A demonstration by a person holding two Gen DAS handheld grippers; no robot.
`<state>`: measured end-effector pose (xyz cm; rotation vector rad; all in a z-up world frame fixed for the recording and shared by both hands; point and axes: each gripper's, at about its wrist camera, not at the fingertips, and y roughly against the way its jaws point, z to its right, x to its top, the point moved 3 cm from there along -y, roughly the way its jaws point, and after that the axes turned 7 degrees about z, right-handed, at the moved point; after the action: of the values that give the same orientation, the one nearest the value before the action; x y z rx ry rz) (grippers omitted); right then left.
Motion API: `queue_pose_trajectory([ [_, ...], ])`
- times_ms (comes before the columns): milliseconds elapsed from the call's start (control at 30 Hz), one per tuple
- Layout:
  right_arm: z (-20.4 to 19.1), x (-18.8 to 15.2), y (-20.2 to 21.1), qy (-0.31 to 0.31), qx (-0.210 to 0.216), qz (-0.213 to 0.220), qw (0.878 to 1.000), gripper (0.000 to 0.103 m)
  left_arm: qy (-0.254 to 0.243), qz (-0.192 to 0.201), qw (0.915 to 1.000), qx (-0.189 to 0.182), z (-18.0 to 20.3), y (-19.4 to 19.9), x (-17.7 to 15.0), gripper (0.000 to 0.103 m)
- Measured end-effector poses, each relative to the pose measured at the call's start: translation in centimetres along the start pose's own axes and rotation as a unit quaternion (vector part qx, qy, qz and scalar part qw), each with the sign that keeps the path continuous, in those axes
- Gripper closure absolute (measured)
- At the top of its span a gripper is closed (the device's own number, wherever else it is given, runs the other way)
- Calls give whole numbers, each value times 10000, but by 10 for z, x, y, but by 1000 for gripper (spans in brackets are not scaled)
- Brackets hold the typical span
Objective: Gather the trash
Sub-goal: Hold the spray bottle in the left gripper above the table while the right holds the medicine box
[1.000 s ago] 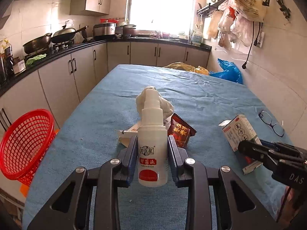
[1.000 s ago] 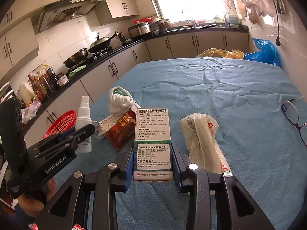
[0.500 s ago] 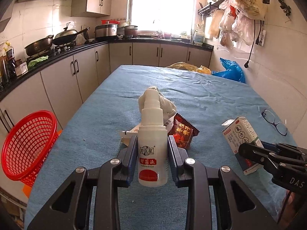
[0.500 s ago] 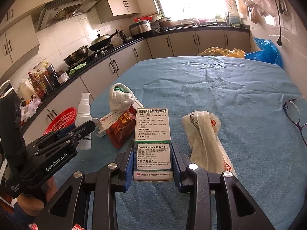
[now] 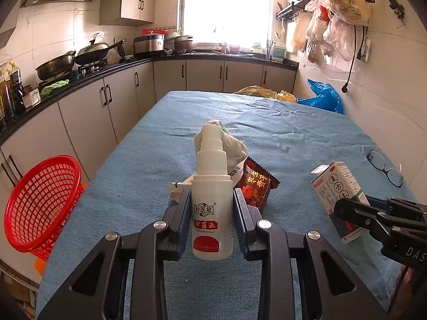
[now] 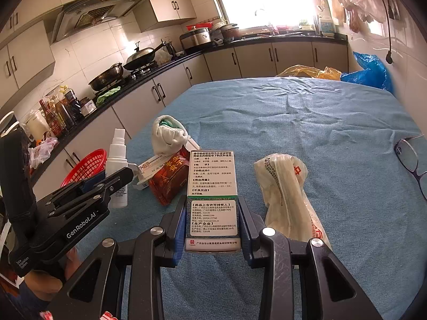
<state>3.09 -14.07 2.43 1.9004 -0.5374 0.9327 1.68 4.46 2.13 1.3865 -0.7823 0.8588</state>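
My left gripper is shut on a white spray bottle held upright above the blue table cloth. My right gripper is shut on a white and green medicine box, which also shows in the left wrist view. On the cloth lie a dark red snack packet, a crumpled white wad, a flat white carton and a white plastic bag. A red mesh basket stands beside the table's left edge.
Glasses lie near the table's right edge. Yellow bags and a blue bag sit beyond the far end. Kitchen cabinets and a counter with pans run along the left. Bags hang on the right wall.
Both grippers have risen slightly with their loads still held. The medicine box sits a little higher in the left wrist view. Nothing was released.
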Motion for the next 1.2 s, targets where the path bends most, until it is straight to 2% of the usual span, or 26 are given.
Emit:
queue_pose_trajectory([
  [1200, -2, 0, 2, -30, -22, 51, 10000, 66, -21, 42, 9999, 112, -11, 1, 2, 74],
])
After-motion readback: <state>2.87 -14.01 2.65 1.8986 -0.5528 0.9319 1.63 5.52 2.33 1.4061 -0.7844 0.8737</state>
